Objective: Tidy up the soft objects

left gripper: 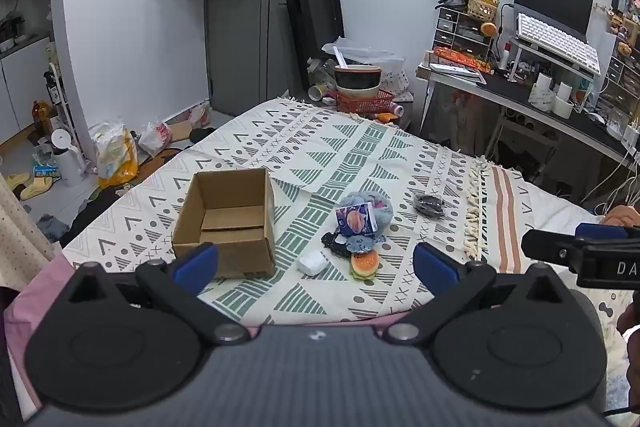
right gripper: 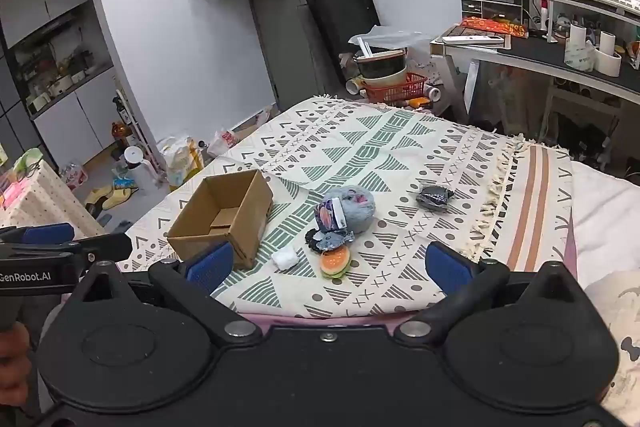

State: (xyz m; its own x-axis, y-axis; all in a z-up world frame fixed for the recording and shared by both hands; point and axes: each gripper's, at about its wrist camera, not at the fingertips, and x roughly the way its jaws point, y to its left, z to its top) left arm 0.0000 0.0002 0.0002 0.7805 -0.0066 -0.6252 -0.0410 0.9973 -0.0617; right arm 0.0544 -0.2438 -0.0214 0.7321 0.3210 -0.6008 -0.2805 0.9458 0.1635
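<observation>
Left gripper (left gripper: 316, 263): its blue-padded black jaws are standing wide apart with nothing between them, and it is hovering tilted downward over the near edge of the bed.
Right gripper (right gripper: 326, 265): its jaws are likewise standing fully apart and gripping nothing, and it is hanging over the near edge beside the left one.
Open brown cardboard box (left gripper: 228, 217): it is sitting upright on the patterned cream-and-green blanket (left gripper: 320, 147), empty inside, just beyond the left finger of each gripper.
Fluffy blue-grey plush ball (left gripper: 374, 207): it is lying right of the box, ahead of both grippers and well apart from the pads.
Small purple printed pouch (left gripper: 356, 221): it is leaning against the front of the plush ball.
Blue-and-black soft toy (left gripper: 352, 243): it is lying just in front of the pouch, touching the burger toy; its exact shape is hard to tell.
Orange-and-green squishy burger toy (left gripper: 365, 264): it is lying nearest the grippers, ahead of the gap between the open jaws in both views but not between the pads.
Small white soft lump (left gripper: 312, 263): it is resting between the box and the burger toy.
Dark crinkled wrapped object (left gripper: 430, 205): it is lying alone further right, well apart from the cluster, near the blanket's fringe.
</observation>
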